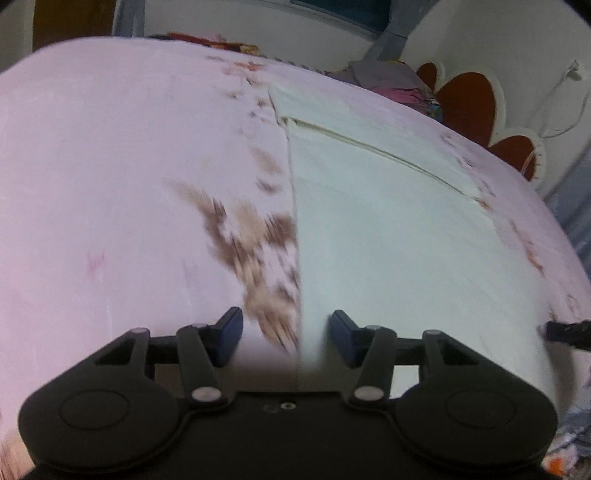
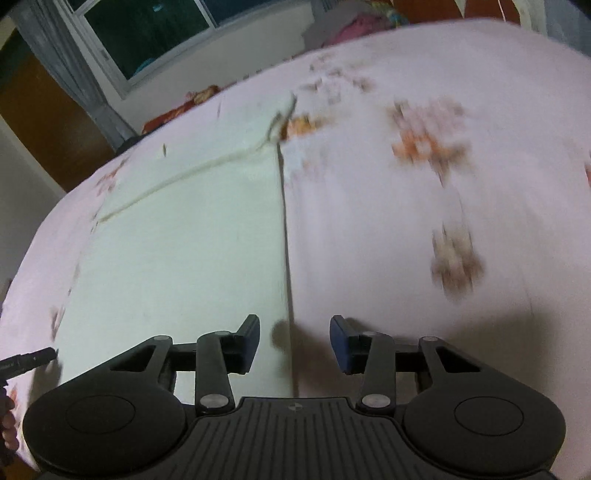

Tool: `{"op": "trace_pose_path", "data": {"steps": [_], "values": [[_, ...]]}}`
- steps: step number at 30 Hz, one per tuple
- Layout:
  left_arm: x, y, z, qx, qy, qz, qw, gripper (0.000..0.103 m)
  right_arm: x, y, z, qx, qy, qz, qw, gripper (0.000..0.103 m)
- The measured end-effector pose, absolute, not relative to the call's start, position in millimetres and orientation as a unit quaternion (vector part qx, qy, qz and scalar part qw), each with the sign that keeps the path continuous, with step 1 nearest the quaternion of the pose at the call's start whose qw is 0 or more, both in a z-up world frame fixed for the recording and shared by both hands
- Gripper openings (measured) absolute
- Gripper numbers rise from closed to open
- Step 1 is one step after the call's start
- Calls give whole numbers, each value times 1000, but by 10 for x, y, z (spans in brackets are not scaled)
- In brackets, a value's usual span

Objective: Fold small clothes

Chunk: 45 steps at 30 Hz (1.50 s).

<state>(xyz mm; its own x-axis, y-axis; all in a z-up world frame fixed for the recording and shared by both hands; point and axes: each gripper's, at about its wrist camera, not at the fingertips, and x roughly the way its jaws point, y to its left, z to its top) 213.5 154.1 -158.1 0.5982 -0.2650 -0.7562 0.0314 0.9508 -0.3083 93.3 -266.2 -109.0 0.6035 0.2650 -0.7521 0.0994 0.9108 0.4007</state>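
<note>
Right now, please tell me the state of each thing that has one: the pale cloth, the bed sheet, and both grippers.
Pale cloth: lies flat on the bed, one layer folded over.
Bed sheet: spread smooth under it.
Left gripper: open, holding nothing.
Right gripper: open, holding nothing.

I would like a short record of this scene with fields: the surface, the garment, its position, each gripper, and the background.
surface: pink bedsheet with brown and orange flower prints
garment: pale green cloth, lying flat, one folded layer across its far part
left gripper: open, empty, above the cloth's left edge
right gripper: open, empty, above the cloth's right edge
background: window, grey curtain
</note>
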Motion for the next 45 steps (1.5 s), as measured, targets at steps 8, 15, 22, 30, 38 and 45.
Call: {"op": "trace_pose_path", "data": {"steps": [8,15,22,30,38,45], "values": [[1487,1621,-1675,-237,428,-84,868,47,383,-2603,-1204,256,456,84,848,42],[1245,1669,-1808,-309,419,-106,847,43,118,-2635,-1293,330,451,121,820,42],[1338,1528,-1850,-297,423,-111,849,4,189,-2616,-1277,358,431,126,818,4],[1238,1544,-1899,-294,408,-86,860,4,156,-2700,-1184,307,436,108,839,3],[1278,1561,-1517,-311,340,-91,883,3,225,-2764,-794,319,369,125,864,3],[1775,1566,-1079,-316,282,-103,900,3,696,-2698,-153,295,299,143,896,3]]}}
